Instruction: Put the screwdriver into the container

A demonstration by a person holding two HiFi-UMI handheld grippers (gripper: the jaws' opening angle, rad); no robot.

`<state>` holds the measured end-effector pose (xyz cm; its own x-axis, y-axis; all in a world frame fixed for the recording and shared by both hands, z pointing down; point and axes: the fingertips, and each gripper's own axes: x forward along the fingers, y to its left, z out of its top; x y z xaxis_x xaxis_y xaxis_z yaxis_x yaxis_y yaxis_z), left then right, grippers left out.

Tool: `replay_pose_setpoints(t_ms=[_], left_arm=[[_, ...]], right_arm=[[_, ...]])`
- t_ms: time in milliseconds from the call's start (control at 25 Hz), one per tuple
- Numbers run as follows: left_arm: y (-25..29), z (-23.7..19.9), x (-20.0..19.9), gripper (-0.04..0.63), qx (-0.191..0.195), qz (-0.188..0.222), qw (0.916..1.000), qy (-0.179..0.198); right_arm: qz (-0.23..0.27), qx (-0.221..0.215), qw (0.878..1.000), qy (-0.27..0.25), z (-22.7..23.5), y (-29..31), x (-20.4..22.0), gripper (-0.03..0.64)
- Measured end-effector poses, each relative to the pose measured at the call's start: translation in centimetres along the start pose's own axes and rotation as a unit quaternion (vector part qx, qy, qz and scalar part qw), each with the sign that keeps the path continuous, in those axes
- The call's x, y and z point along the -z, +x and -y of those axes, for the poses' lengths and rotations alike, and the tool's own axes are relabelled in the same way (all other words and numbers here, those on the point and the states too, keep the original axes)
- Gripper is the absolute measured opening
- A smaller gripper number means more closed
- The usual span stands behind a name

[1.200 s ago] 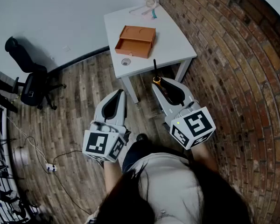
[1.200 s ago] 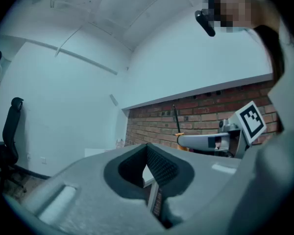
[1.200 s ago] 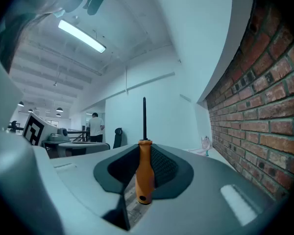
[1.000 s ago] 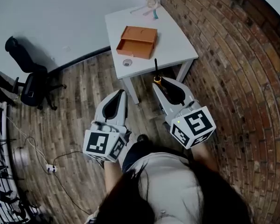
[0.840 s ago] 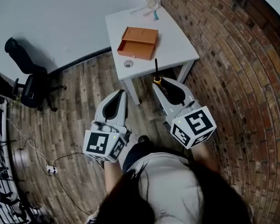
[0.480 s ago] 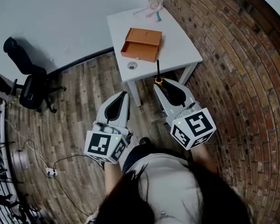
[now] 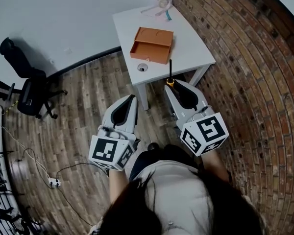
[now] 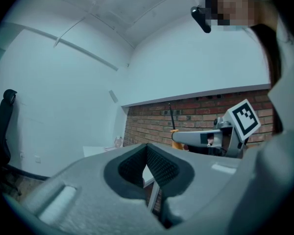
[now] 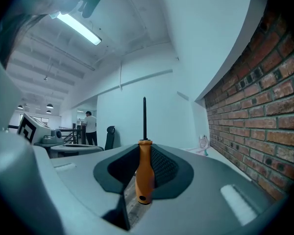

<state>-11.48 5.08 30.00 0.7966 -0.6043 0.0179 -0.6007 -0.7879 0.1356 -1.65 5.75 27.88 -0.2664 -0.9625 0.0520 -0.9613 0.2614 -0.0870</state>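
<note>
- Right gripper point(image 7: 173, 85) has its jaws clenched on the screwdriver point(image 9: 144, 173). They pinch the orange handle, and the dark shaft sticks out straight past the jaw tips.
- Left gripper point(image 7: 131, 98) has its jaws pressed together with nothing between them. It's held low beside the right one, over the wood floor, and isn't doing any work.
- The container point(image 7: 153, 44) is an open orange box sitting near the middle of the white counter point(image 7: 198, 50). It looks empty from the head view.
- In the head view the screwdriver's tip just overlaps the counter's near edge, so it's well apart from the box.
- My read is that the pickup is done and this is the carry step, with the drop-off not started.
- The next move would be to reach the right gripper forward over the counter and get the shaft above the open box. After that it needs to tip down so the tool lies flat inside, then let the jaws go.
- One thing to watch is the little round thing point(image 7: 143, 67) on the counter's near edge, in front of the box. I can't tell what it is, but it's close to the path.
</note>
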Motion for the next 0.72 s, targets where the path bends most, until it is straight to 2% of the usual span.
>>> replay_pose_setpoints(t_ms=[280,720], left_arm=[[0.1,-1.0,0.1,0.002,0.006,0.002,1.0,-0.006],[2.1,-3.0,0.1,0.002,-0.007,0.002,0.9999,-0.008]], right_arm=[[-0.007,0.008,1.0,-0.008,-0.1,0.7,0.1,0.08],[-0.008,0.006,1.0,-0.011,1.6,3.3,0.3,0.08]])
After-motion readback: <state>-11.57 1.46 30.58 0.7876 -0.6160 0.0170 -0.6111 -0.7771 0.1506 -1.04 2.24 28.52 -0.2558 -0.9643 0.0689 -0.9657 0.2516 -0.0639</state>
